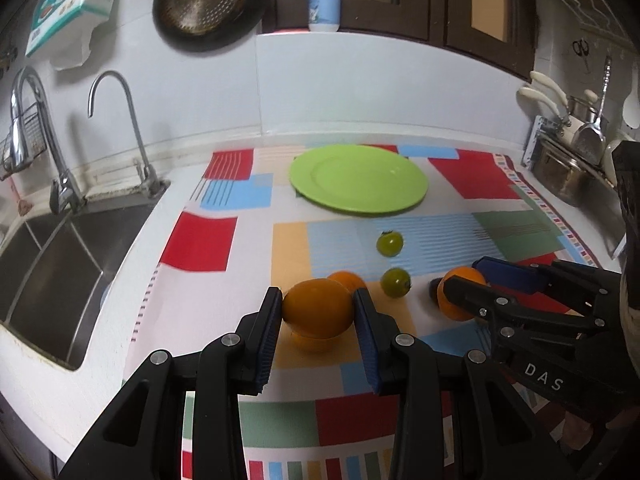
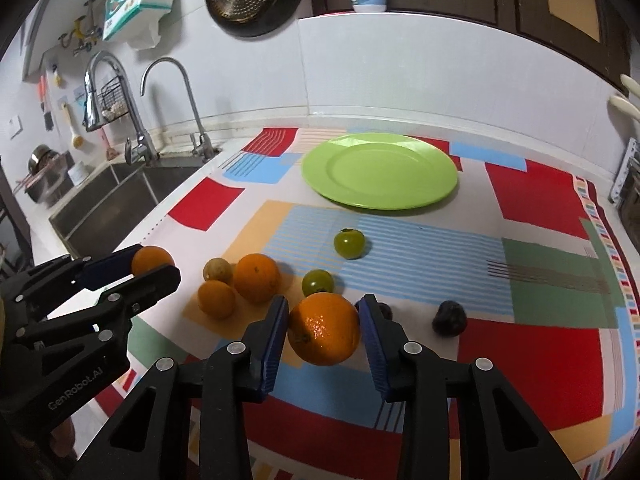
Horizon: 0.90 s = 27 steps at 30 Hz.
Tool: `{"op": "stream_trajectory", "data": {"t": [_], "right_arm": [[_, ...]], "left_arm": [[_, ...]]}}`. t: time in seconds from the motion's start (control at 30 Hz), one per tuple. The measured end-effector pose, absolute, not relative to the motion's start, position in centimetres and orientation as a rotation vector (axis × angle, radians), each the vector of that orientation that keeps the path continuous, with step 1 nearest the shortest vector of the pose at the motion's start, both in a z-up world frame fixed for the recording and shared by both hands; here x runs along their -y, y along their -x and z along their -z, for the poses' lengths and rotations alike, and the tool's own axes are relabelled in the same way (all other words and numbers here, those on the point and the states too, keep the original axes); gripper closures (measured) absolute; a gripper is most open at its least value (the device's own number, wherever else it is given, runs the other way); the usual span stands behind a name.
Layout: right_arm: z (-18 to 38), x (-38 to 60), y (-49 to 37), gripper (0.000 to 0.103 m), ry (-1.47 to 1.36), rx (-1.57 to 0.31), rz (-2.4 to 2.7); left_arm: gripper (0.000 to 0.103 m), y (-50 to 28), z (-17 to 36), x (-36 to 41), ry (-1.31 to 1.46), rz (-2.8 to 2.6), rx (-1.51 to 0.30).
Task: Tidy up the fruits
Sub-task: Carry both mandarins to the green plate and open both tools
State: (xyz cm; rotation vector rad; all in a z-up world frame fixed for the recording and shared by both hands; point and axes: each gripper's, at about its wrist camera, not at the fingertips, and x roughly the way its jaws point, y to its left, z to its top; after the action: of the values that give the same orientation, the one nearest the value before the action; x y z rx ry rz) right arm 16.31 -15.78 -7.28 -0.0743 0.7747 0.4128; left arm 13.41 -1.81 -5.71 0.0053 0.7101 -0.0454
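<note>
Left tongs, marked "GenRobot.AI", and right tongs, marked "DAS", each clamp an orange.

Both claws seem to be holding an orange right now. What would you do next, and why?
Probably carry both toward the green plate, which lies bare behind the loose fruit. The left claw is clamped on one orange, the right claw on another orange, and both look lifted off the cloth.

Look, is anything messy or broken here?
Nothing broken or spilled. The plate is bare; fruit sits loose on the cloth, and each gripper holds an orange.
</note>
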Motion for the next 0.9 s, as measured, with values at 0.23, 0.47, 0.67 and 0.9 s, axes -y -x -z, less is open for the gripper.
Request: {"op": "stream_trajectory", "data": {"t": [0.23, 0.47, 0.67, 0.9], "right_arm": [[5.9, 15.4, -16.5, 0.065, 0.069, -0.753, -0.375], [4.4, 15.0, -17.9, 0.065, 0.056, -0.735, -0.355], [2.8, 14.6, -19.5, 0.065, 0.068, -0.704, -0.347], [0.9, 14.7, -22.3, 0.065, 0.069, -0.672, -0.343]], "left_arm": [[0.067, -15.1, 4.9, 1.4, -0.037, 0.103, -0.706], [0.067, -17.4, 3.5, 1.0, -0.045, 0.162, -0.691], [0.067, -19.8, 1.7, 1.1, -0.073, 0.19, -0.646], [0.067, -23.4, 0.2, 1.6, -0.096, 0.231, -0.617]]}}
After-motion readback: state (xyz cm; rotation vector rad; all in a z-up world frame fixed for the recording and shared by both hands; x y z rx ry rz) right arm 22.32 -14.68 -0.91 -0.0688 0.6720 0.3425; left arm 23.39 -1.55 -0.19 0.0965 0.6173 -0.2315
